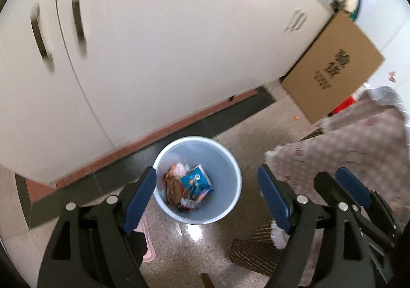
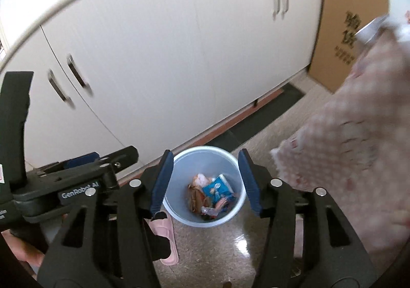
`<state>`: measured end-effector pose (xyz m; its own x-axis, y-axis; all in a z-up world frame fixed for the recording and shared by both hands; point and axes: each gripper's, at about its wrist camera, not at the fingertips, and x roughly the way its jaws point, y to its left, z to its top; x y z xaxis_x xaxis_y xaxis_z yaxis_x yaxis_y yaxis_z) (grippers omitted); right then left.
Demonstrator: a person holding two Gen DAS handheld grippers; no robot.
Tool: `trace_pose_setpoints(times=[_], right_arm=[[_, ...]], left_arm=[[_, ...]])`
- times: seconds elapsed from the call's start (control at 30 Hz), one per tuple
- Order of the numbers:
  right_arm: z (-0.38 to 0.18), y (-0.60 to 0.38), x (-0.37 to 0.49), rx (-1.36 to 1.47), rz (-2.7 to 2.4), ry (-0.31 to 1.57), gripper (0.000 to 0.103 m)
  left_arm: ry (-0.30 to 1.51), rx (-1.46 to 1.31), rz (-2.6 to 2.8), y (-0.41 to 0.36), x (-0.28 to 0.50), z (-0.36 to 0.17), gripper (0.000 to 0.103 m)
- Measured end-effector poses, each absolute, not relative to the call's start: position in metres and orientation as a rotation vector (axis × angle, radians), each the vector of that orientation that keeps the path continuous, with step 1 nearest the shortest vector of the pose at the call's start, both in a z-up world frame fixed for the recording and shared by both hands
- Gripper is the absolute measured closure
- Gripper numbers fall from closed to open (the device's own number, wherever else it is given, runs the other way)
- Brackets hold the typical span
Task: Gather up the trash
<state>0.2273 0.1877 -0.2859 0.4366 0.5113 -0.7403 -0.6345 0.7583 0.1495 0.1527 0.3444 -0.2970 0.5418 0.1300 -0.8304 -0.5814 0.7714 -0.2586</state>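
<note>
Jaws of the left gripper (image 1: 206, 198) stand wide apart with nothing between the blue pads (image 1: 139, 201), and they touch nothing. The right gripper (image 2: 205, 181) is also spread, less widely, and holds nothing. Both point down over a pale blue bin (image 2: 176, 213) on the speckled floor (image 2: 217, 257). Trash lies at the bin's bottom: a blue packet (image 2: 217, 188) beside orange wrappers (image 2: 196, 195). A pink slipper (image 2: 166, 239) lies just left of the bin. Behind it are white cabinet doors (image 2: 153, 57), with a cardboard box (image 1: 333, 67) and a patterned cloth (image 2: 358, 147) to the right.
</note>
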Motion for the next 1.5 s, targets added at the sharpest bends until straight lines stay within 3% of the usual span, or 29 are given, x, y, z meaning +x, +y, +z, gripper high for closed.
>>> trace_pose_setpoints(times=[0.3, 0.6, 1.03, 1.5], right_arm=[[-0.152, 0.086, 0.166, -0.046, 0.6, 0.66, 0.032], [-0.062, -0.012, 0.106, 0.009, 0.491, 0.483, 0.017], [-0.018, -0.104, 0.037, 0.062, 0.361, 0.304, 0.009], [-0.008, -0.138, 0.002, 0.061, 0.274, 0.184, 0.008]], left_arm=[[0.703, -0.417, 0.302, 0.267, 0.115, -0.153, 0.016], [0.566, -0.227, 0.203, 0.166, 0.07, -0.063, 0.013], [0.369, -0.089, 0.106, 0.067, 0.015, 0.006, 0.009], [0.27, -0.057, 0.069, 0.03, -0.009, 0.025, 0.009]])
